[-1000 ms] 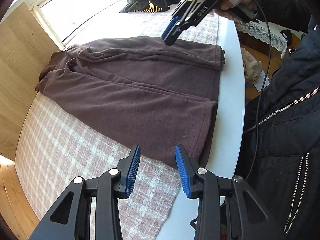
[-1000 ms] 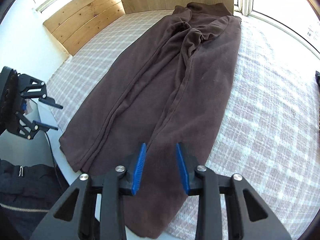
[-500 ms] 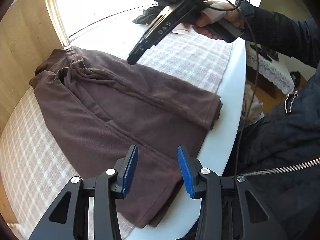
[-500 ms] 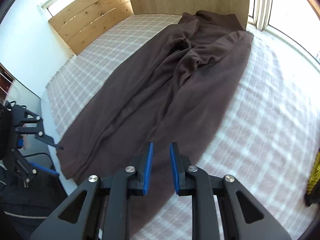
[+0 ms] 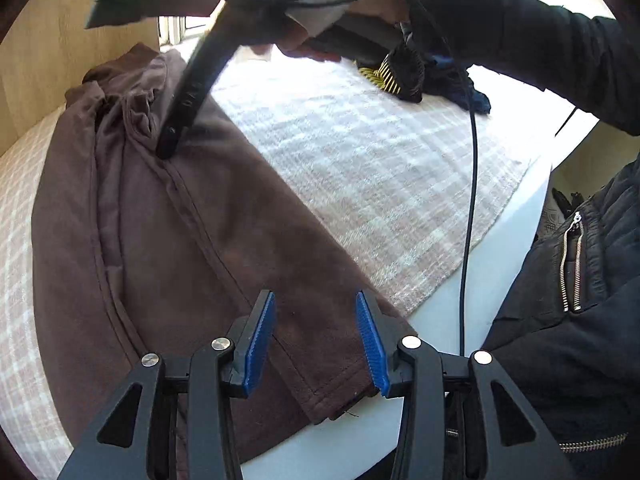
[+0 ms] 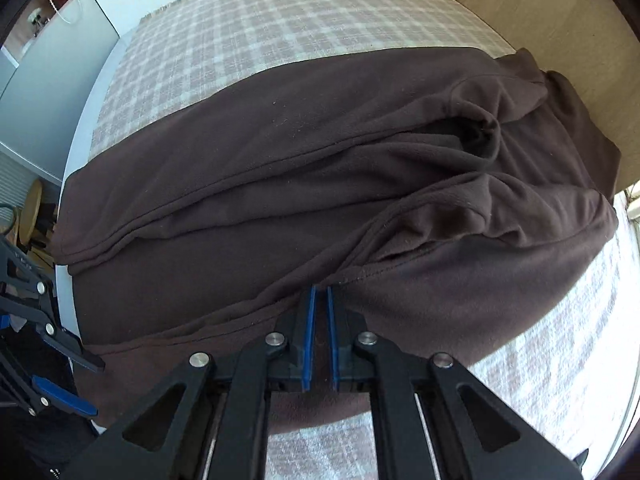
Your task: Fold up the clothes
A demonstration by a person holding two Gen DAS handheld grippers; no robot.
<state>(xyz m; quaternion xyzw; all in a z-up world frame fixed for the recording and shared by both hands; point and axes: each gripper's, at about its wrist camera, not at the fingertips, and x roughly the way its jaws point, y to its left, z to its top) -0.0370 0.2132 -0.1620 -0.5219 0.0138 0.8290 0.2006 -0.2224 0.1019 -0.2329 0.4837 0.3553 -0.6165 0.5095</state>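
Note:
A dark brown fleece garment (image 5: 168,248) lies lengthwise, folded, on a checked cloth; it fills the right wrist view (image 6: 320,152). My left gripper (image 5: 316,340) is open just above the garment's hem corner near the table edge. My right gripper (image 6: 319,320) is shut on a fold of the brown garment at its middle seam. In the left wrist view the right gripper's tip (image 5: 168,148) presses down on the seam near the collar end.
The checked pink-white cloth (image 5: 380,168) covers a white table (image 5: 472,280). A pile of dark clothes with yellow stripes (image 5: 404,76) lies at the far end. Wood panels (image 6: 540,4) border the table. The person's black jacket (image 5: 580,300) is at the right.
My right gripper has moved across to the garment's middle seam, come down and closed on a fold. My left gripper has shifted over the hem corner and stays open.

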